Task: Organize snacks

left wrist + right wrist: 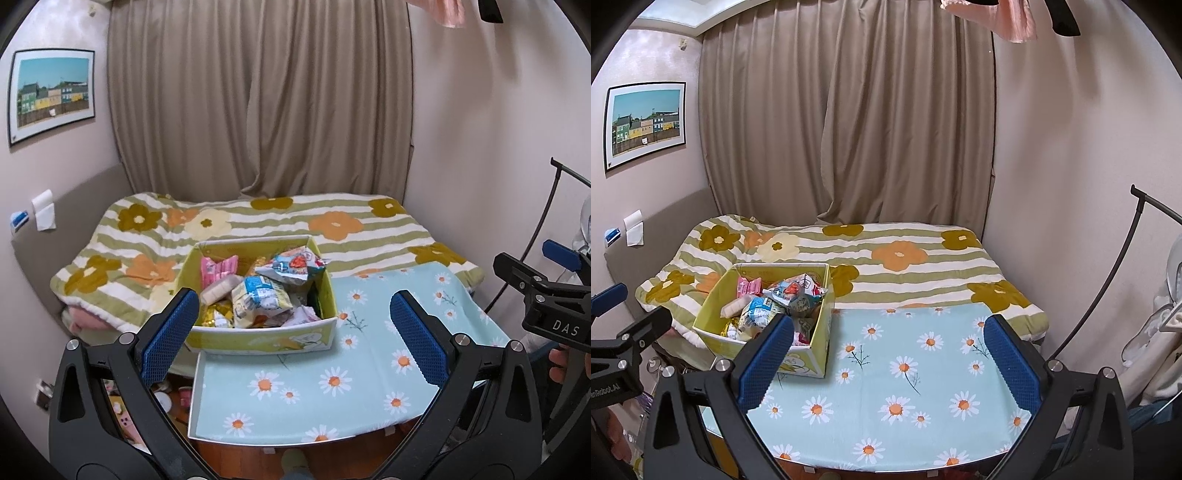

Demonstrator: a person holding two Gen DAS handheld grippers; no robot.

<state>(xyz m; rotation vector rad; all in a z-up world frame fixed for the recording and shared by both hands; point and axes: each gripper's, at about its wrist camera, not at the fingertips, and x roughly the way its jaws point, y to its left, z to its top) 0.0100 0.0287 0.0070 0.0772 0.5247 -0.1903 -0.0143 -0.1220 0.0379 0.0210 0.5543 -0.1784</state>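
Right now both grippers hang above the table with nothing in them. Starting at the far left of the left wrist view, a framed picture of coloured houses (pixel 51 94) sits on the wall, with a beige curtain (pixel 258 99) drawn beside it. Below that, a flower-and-stripe blanket (pixel 122 243) covers the bed.

Moving in, the left gripper (pixel 295 332) has its blue-padded fingers (pixel 170 332) spread wide, gripping nothing. Framed between them, just beyond the tips, sits the yellow-green cardboard box (pixel 258 338), top open, stuffed with snack packets: a pink packet (pixel 218 267) at the back left, a blue-and-white packet (pixel 258 295) in the middle, a packet with red print (pixel 295 267) lying on top toward the right. The box rests on the far left corner of the daisy-print tablecloth (pixel 332 384), touching the blanket's edge behind it.

Further right, the second tool shows at the frame edge, a hand (pixel 559 363) gripping its handle.

Over to the right wrist view: the right gripper (pixel 890 362) is also spread wide and empty. Here the snack box (pixel 812 354) lies off to the left, its near corner partly hidden behind the left finger (pixel 764 362). Between the fingers there is only daisy cloth (pixel 905 387). At far right, a curved black pole (pixel 1108 280) leans against the wall.
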